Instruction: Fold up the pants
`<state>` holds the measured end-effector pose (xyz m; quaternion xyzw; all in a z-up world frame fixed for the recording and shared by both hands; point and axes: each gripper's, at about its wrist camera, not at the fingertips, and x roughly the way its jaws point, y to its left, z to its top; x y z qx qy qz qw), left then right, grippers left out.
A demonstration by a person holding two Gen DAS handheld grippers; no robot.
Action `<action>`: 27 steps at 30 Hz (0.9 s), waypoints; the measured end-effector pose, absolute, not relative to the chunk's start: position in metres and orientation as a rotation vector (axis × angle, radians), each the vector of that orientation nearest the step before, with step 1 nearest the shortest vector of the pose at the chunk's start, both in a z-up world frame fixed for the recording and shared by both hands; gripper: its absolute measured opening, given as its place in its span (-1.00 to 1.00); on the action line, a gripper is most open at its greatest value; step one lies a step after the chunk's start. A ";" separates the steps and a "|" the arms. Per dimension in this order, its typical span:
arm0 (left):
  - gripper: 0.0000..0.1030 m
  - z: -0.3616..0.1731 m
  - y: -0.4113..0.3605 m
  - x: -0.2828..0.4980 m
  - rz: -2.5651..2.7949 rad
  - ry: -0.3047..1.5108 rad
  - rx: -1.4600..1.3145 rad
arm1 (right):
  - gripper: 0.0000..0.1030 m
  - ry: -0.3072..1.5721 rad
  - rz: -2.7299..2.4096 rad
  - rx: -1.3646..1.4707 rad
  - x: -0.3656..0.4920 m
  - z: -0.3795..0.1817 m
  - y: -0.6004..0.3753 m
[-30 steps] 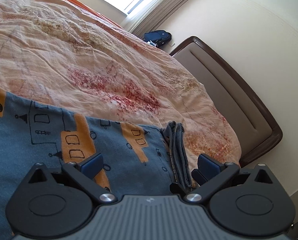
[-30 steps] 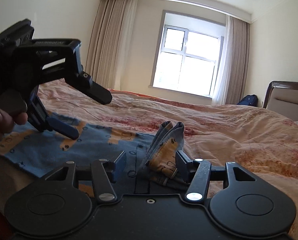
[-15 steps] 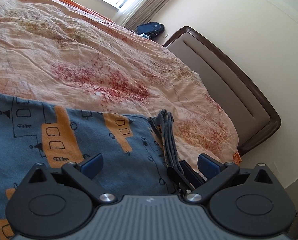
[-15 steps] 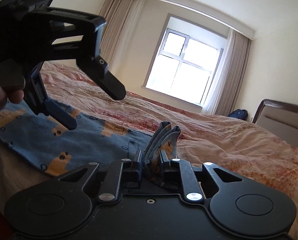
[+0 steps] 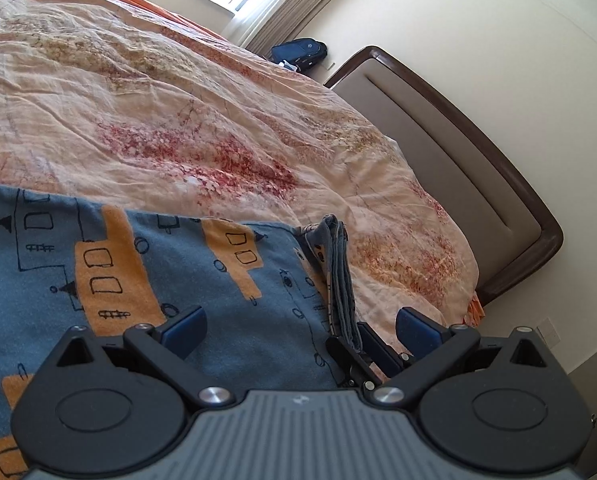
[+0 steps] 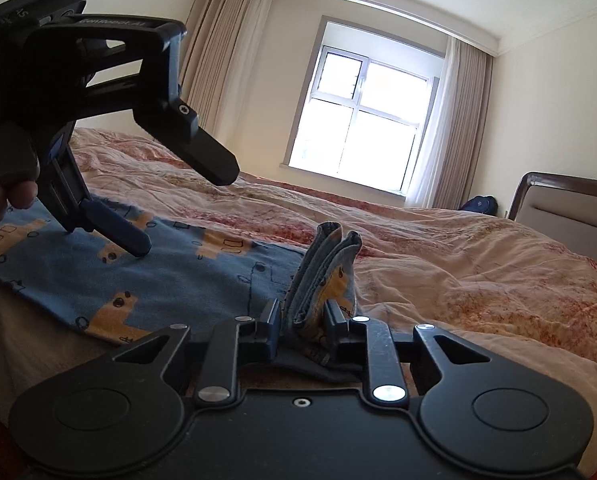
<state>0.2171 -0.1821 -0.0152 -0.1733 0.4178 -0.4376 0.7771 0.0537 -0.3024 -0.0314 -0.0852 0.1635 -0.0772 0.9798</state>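
- On the bed [image 5: 226, 92], at about 7 o'clock in the left wrist view, the pants [image 5: 202, 280] lie spread flat on the peach quilt, blue with orange house shapes, one end bunched up into a standing ridge.
- The right tool [image 6: 301, 322] is clenched on that bunched end; in its own view the pinched layers stand straight up at 12 o'clock between the jaws.
- The left tool [image 5: 298, 326] is released, its blue pads spread wide, one over the flat cloth and the other past the ridge at 3 o'clock; from the right wrist view its lower finger looks to touch or nearly touch the cloth at 10 o'clock, but I cannot tell which.
- The step in hand looks like gathering this end for a fold.
- To do it well, the left tool should probably bite the same edge beside the right one, catching every layer, not just the top.
- Lift both evenly so the fabric does not twist.
- Carry the end low across the quilt, since soft knit drags and wrinkles easily.
- Watch that the quilt is not pinched along with the pants.
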 end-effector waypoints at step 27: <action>-0.79 -0.033 -0.191 0.230 -0.875 0.906 -0.457 | -0.75 0.343 0.155 0.293 0.043 -0.014 -0.307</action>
